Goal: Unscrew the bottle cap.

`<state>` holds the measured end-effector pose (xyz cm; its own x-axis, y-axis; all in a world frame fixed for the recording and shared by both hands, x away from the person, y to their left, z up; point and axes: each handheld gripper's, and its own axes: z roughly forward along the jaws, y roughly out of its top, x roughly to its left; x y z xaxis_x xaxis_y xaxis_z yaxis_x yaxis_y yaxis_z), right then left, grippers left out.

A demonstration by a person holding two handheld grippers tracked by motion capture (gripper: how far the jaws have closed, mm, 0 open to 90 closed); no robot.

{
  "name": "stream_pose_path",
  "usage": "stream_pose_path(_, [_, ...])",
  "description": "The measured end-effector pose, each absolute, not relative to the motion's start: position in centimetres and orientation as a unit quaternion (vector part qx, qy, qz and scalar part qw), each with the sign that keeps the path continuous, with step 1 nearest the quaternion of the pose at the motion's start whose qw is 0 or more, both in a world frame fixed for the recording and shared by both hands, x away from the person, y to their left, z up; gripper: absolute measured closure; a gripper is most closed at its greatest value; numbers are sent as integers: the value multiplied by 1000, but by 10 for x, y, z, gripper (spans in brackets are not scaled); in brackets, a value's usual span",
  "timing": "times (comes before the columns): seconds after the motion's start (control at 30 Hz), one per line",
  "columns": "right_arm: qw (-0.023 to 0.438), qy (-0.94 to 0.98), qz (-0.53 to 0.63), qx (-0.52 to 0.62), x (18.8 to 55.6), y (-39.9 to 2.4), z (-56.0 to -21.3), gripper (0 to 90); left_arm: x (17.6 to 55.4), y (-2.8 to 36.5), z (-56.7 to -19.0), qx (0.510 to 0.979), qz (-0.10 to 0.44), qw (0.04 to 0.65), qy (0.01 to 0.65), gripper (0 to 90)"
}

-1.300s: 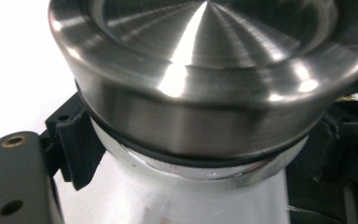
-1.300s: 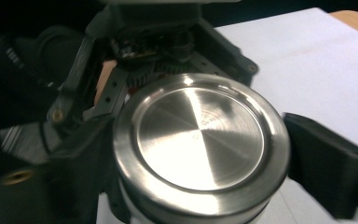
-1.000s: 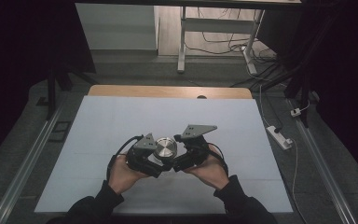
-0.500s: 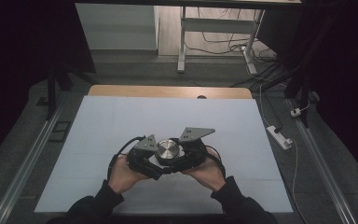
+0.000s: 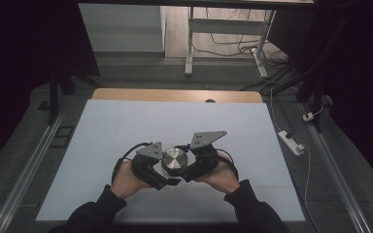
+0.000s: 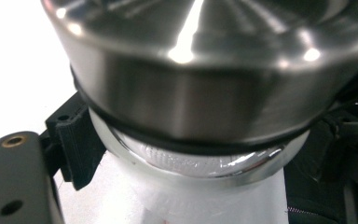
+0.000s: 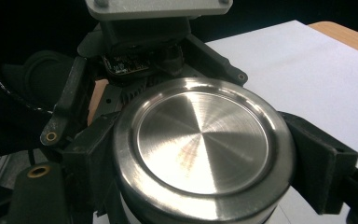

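Note:
A small jar with a brushed metal lid is held above the white tabletop between both hands. My left gripper comes in from the left and is shut on the jar's white body just under the lid; one black fingertip presses its side. My right gripper comes in from the right and is shut on the lid, with a black pad on each side of the rim. In the right gripper view the left gripper's body sits just behind the jar.
The wooden table edge runs along the back of the white sheet. A power strip and cables lie on the floor at the right. A desk frame stands beyond the table, and metal rails flank both sides.
The right gripper has drawn in against the lid. Both hands and the jar have shifted slightly towards the near edge.

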<state>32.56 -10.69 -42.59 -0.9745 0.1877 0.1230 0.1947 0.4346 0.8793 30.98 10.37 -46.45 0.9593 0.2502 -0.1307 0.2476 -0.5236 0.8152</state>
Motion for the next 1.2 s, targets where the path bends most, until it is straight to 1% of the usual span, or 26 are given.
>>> stream_pose_path(0.57, [-17,-840,-528,-120,325,-112,-417,188,313,104,-469,875,11,457,159,154])
stream_pose_path(0.77, [-22,-838,-530,-123,324,-114,-413,188,316,107,-469,876,23,452,170,154])
stream_pose_path(1.2, [-25,-838,-530,-124,320,-118,-411,188,323,112,-472,873,40,445,195,154])
